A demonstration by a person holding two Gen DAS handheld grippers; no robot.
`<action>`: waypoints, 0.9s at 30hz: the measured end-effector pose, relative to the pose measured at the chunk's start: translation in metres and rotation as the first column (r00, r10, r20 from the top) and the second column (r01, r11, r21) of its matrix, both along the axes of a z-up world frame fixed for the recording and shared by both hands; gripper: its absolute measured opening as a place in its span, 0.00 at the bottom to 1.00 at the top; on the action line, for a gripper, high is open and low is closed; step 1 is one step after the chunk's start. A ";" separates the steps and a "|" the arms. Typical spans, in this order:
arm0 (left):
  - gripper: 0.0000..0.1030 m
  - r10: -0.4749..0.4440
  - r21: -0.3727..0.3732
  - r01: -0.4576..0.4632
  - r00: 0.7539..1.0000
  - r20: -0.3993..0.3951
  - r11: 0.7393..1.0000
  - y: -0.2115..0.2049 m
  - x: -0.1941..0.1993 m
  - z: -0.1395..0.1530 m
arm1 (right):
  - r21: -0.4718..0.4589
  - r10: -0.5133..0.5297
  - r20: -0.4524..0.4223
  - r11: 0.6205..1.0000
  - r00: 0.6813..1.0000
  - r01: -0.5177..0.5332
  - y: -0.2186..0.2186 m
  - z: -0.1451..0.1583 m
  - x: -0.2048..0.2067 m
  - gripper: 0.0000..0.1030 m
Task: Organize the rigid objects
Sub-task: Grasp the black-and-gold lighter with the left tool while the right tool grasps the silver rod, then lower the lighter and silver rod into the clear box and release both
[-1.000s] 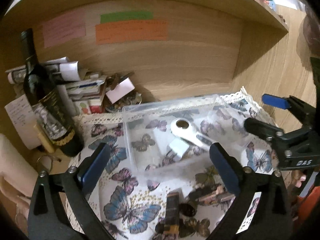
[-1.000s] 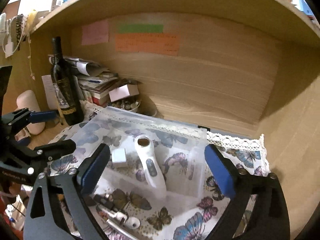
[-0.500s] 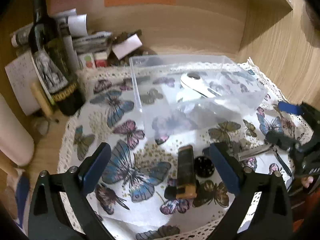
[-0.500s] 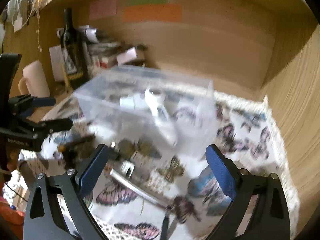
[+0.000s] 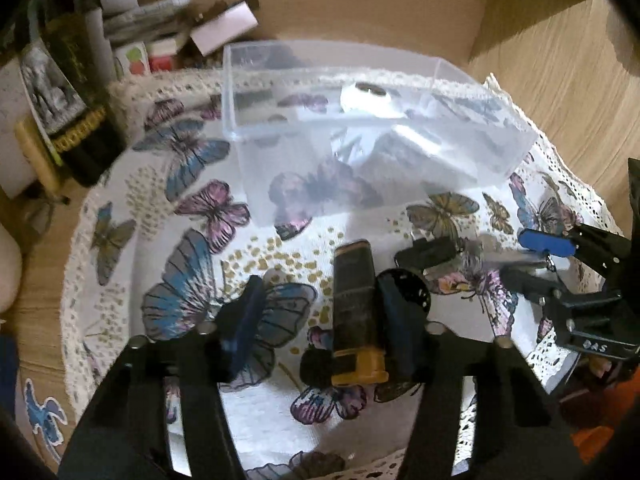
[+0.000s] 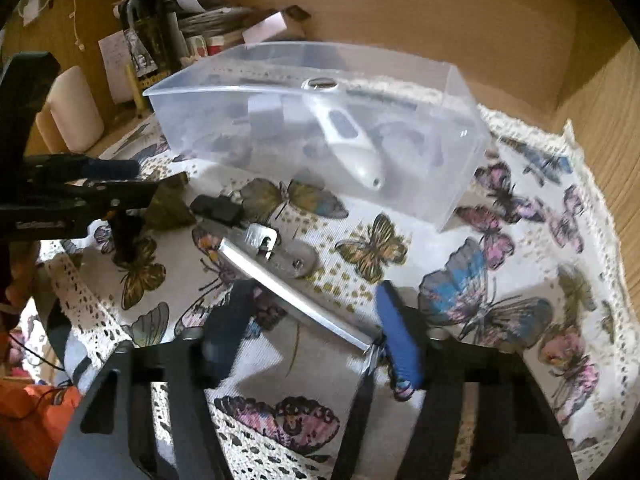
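Observation:
A clear plastic box point(image 5: 320, 92) point(image 6: 448, 160) stands on the butterfly cloth point(image 5: 168, 248) and holds a white handheld device point(image 6: 344, 136) and a small white cube point(image 6: 266, 114). My left gripper point(image 5: 320, 320) is open, low over the cloth; a dark bar with a yellow end point(image 5: 356, 312) lies between its fingers, against the right one. A black round cap point(image 5: 412, 288) lies beside it. My right gripper point(image 6: 310, 332) is open around the handle of a metal can opener point(image 6: 280, 268). In the left wrist view the right gripper point(image 5: 536, 256) shows at the right.
A dark wine bottle point(image 5: 72, 92) point(image 6: 146, 36) stands at the left beside stacked papers and small boxes point(image 5: 160, 36). A cream cup point(image 6: 70, 112) sits at the far left. Wooden walls point(image 6: 440, 20) close in the back and right. The left gripper shows in the right wrist view point(image 6: 132, 184).
Both grippers have dropped toward the cloth and their jaws have narrowed. The left now straddles the dark bar; the right now straddles the can opener's handle.

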State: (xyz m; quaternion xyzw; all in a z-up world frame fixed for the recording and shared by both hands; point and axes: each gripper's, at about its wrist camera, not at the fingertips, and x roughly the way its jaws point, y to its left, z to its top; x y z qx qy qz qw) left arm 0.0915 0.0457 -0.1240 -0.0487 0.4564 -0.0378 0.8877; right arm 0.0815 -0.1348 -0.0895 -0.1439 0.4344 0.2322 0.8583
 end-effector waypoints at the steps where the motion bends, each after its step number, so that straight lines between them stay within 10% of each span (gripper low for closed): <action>1: 0.50 -0.001 0.001 0.001 1.000 -0.001 1.000 0.000 0.001 -0.001 | -0.003 -0.005 0.007 1.000 1.000 0.005 -0.001 0.000 -0.001 0.40; 7: 0.37 -0.037 0.032 0.036 0.999 0.014 0.999 -0.009 0.003 -0.002 | 0.015 -0.010 0.013 1.000 1.000 0.010 -0.006 0.001 -0.009 0.14; 14: 0.10 -0.060 0.058 0.058 0.997 0.046 0.997 -0.017 0.003 0.000 | 0.036 -0.037 0.026 0.999 0.999 0.036 -0.001 0.000 -0.017 0.14; 27: 0.10 -0.053 0.046 0.046 0.985 0.162 0.998 -0.009 -0.020 0.039 | 0.077 -0.026 0.149 0.997 0.989 0.015 -0.003 0.037 -0.026 0.14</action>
